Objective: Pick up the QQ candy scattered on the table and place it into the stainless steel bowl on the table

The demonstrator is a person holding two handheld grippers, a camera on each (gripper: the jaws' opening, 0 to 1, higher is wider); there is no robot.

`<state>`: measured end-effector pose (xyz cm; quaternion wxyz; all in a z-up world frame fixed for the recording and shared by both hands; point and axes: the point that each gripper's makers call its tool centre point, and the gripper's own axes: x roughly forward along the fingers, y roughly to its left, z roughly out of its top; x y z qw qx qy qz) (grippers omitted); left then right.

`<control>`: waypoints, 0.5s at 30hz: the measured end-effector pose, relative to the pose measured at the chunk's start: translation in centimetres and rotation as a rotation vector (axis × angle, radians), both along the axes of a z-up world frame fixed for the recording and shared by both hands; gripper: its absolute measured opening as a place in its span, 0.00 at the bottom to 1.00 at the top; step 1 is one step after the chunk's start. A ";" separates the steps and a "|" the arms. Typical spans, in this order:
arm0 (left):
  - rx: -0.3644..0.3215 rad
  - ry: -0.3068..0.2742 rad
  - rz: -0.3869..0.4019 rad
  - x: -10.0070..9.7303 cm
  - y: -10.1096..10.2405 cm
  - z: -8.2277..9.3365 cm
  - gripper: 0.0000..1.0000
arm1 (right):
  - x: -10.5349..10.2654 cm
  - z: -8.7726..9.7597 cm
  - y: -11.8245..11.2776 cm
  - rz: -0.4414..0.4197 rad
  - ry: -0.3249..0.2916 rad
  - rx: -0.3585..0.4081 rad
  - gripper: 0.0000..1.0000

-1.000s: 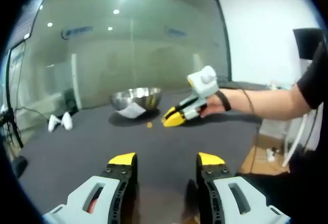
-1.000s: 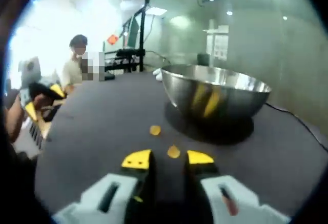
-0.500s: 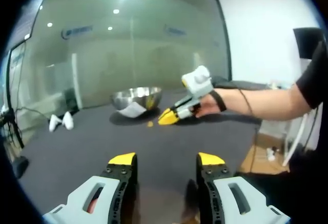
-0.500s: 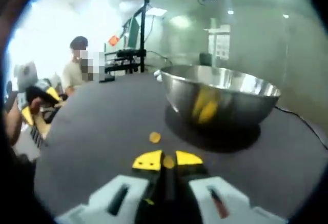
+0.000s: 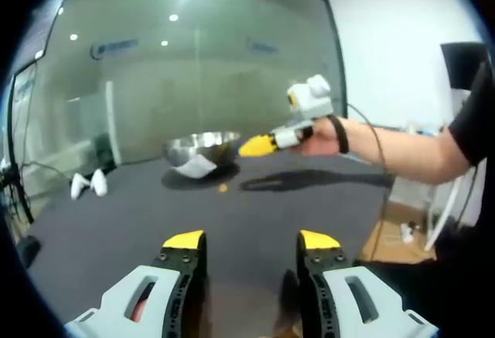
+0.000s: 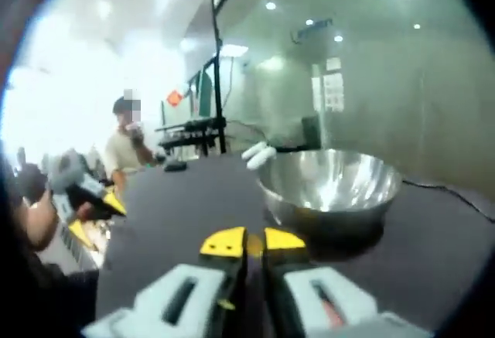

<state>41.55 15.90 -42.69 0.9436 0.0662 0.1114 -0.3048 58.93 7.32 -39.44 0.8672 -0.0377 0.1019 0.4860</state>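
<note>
A: Status of bench [image 5: 116, 222] and stainless steel bowl [image 6: 329, 187]?
B: Dark bench carries the bowl, upright, ahead of the right tongs [image 6: 253, 240].
A: Right tongs?
B: Raised off the bench, tips nearly together — a yellow speck between them is probably a QQ candy [image 6: 254, 247], though blurred.
A: Left tongs [image 5: 251, 239]?
B: Jaws apart, gripping nothing, low over the bench.
A: Loose pieces?
B: One candy on the bench [image 5: 223, 189] — just beside the bowl's base.
</note>
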 end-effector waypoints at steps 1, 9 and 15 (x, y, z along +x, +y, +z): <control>-0.002 0.001 -0.001 0.0 -0.1 0.0 0.48 | 0.1 0.4 0.1 -0.004 -0.008 -0.004 0.09; 0.000 0.004 -0.027 -0.3 -0.7 -0.4 0.49 | 3.1 2.9 0.2 -0.074 -0.076 -0.033 0.09; -0.007 -0.003 -0.010 -0.1 -0.2 -0.2 0.49 | 5.8 3.4 0.2 -0.162 -0.097 -0.023 0.09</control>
